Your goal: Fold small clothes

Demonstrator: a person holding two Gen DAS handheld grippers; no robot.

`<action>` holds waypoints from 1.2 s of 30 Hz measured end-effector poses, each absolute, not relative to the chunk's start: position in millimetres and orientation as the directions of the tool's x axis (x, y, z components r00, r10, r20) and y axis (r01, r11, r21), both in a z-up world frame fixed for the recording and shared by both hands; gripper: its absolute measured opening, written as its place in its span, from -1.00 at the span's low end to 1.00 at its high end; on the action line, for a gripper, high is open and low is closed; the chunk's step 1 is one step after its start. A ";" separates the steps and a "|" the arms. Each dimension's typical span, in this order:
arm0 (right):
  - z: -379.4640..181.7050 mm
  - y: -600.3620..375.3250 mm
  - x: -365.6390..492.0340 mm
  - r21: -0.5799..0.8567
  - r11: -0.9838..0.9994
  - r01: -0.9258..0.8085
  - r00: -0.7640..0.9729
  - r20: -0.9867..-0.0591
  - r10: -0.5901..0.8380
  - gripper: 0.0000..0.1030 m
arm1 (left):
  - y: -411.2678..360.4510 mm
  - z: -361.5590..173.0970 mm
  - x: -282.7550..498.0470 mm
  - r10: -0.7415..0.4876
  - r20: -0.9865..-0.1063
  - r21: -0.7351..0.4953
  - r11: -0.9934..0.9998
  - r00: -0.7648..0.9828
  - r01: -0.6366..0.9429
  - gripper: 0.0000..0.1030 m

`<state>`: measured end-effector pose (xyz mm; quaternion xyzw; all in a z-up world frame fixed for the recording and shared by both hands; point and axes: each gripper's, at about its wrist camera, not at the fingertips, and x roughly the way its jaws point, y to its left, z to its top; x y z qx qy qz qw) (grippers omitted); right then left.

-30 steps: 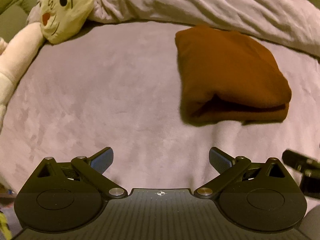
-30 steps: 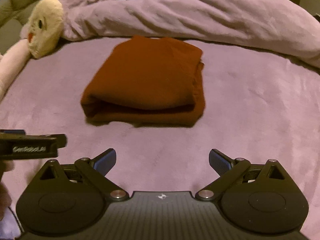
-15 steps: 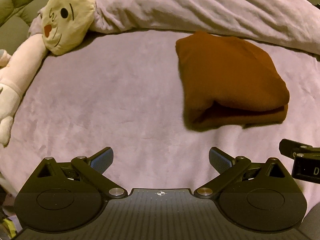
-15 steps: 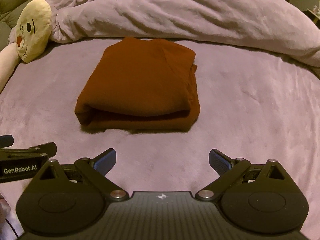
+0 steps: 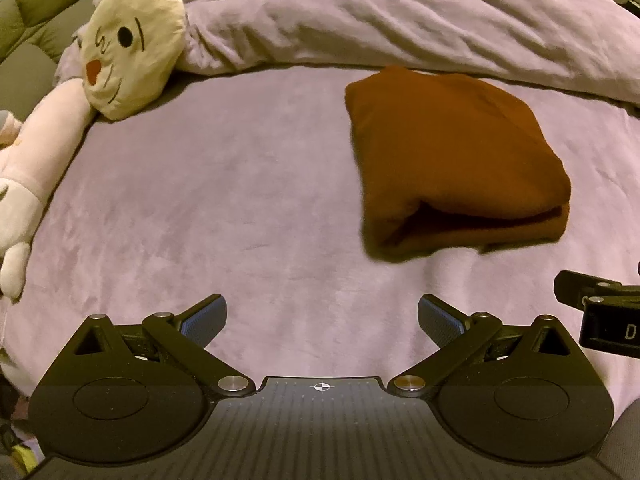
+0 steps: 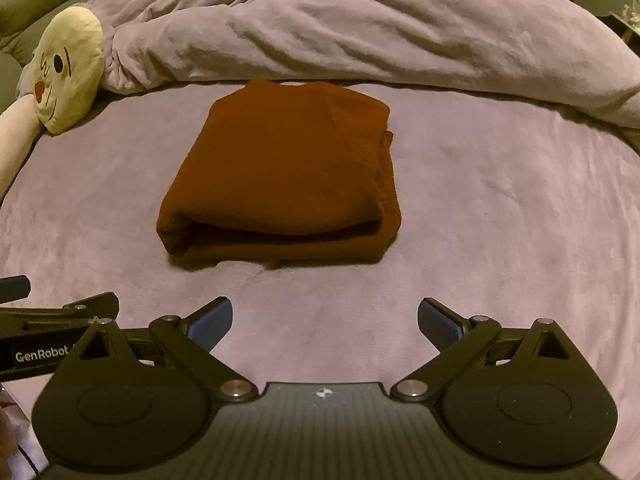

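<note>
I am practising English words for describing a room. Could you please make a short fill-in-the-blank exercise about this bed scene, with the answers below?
1. The brown garment lies ____ on the purple bedsheet.
2. Both the left gripper and the right gripper are ____ and hold nothing.
3. The plush toy with the drawn face lies to the ____ of the garment.
4. Behind the garment, a purple ____ lies bunched up.

Answers: folded; open; left; blanket
</note>
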<state>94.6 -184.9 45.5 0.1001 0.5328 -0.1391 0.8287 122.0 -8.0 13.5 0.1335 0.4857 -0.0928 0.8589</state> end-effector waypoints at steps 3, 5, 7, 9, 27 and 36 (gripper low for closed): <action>45.6 -186.0 93.4 0.026 0.940 0.340 0.398 -0.909 -0.119 0.92 | -8.9 14.3 120.4 -0.030 -0.858 0.145 0.944 0.512 0.298 1.00; 45.0 -187.0 93.5 0.028 0.940 0.339 0.398 -0.910 -0.117 0.92 | -8.9 14.5 119.9 -0.035 -0.859 0.140 0.944 0.511 0.299 1.00; 44.9 -187.9 93.1 0.033 0.940 0.340 0.401 -0.909 -0.113 0.92 | -9.1 14.2 119.7 -0.034 -0.860 0.139 0.944 0.509 0.299 1.00; 44.4 -189.1 92.8 0.035 0.939 0.341 0.400 -0.910 -0.111 0.92 | -10.0 14.2 119.2 -0.032 -0.859 0.144 0.942 0.510 0.302 1.00; 42.4 -193.4 89.9 0.056 0.931 0.360 0.408 -0.907 -0.103 0.92 | -19.4 13.9 117.2 -0.041 -0.861 0.142 0.937 0.506 0.318 1.00; 44.4 -194.4 86.9 0.058 0.928 0.368 0.411 -0.905 -0.107 0.92 | -19.6 14.2 116.3 -0.039 -0.862 0.141 0.939 0.505 0.313 1.00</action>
